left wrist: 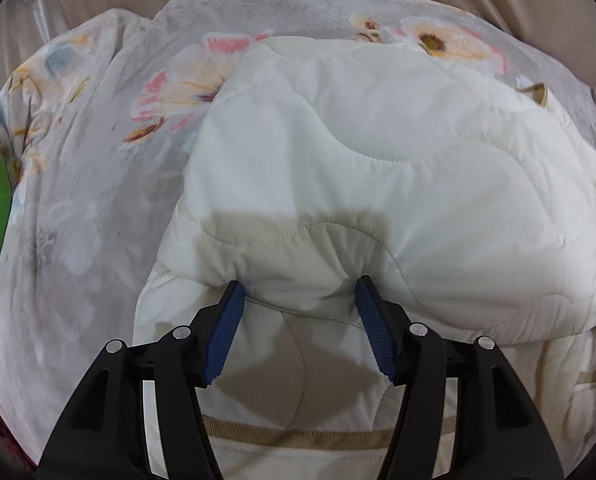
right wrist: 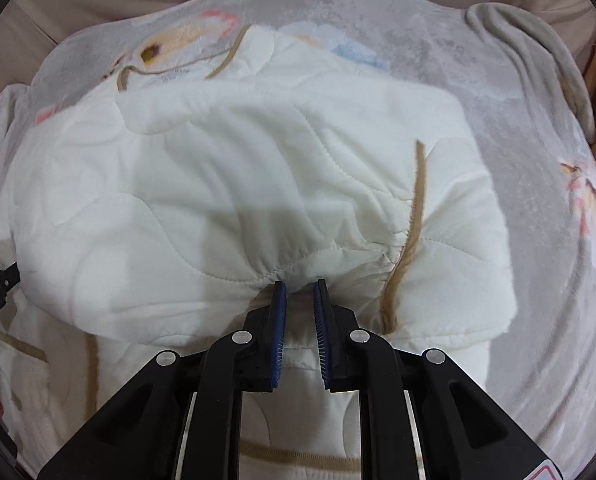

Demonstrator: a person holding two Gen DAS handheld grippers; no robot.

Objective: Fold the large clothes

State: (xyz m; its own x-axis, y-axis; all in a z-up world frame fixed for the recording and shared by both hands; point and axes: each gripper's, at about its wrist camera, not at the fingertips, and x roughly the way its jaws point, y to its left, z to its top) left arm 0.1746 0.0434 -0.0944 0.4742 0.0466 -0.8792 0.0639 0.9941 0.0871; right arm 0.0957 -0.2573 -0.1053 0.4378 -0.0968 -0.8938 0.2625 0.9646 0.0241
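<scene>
A cream quilted jacket is lying on a flowered blanket, its folded-over edge running from nine to three o'clock at the tips of both claws. The left gripper is standing released, its jaws wide astride that edge and pressing nothing, while the right gripper is pinching a tuck of it, so the right hand is the one engaged. The lower layers, sleeves and collar are hidden beneath the fold; the frame is cutting off the hem.
</scene>
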